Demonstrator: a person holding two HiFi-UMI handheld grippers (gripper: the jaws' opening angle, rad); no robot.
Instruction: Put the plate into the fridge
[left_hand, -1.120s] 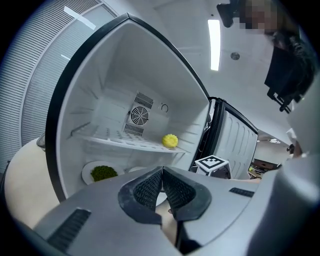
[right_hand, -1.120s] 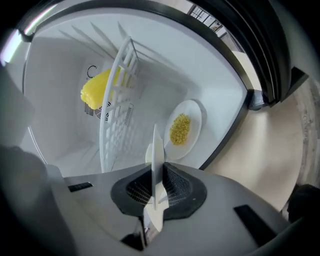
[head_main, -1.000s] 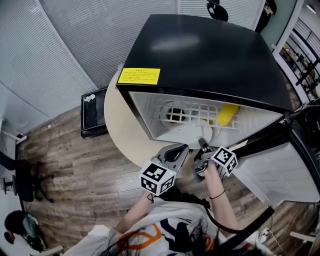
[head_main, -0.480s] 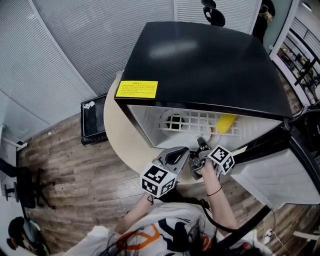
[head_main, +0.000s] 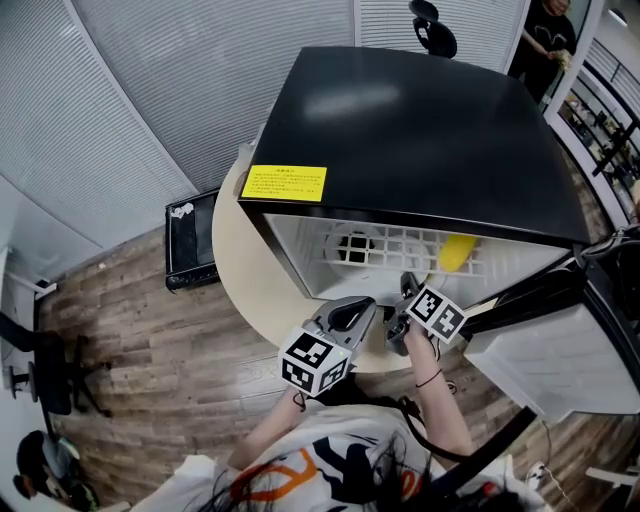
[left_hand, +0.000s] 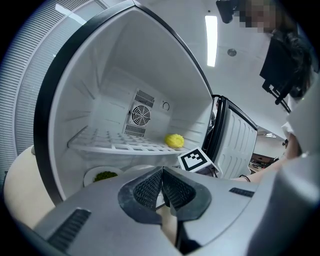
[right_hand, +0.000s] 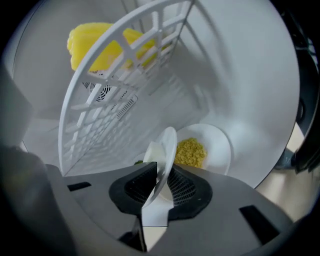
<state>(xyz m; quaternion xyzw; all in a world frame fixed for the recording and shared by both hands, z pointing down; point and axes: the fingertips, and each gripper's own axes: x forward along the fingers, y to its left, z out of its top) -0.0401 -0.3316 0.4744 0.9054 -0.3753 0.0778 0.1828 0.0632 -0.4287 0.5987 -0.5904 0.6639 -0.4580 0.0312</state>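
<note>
We see the plate almost edge-on at the lower centre of the right gripper view. It is a thin white crescent whose long line climbs from the jaws up and a little right, deeper into the fridge, roughly along the slant of the wire shelf (that view is rolled, so the shelf leans steeply). The right gripper has the rim between its pads, which touch it on both sides, though the jaws have just been easing apart. In the head view the right hand reaches up from the lower middle to the fridge mouth, and the plate is hidden there. The left gripper, jaws pressed together on nothing, hangs just left of it, aimed into the opening. Only the right gripper view shows a dish of yellow grains on the fridge floor, right of the plate. Only the left gripper view shows a dish of greens at lower left and the fan grille.
</note>
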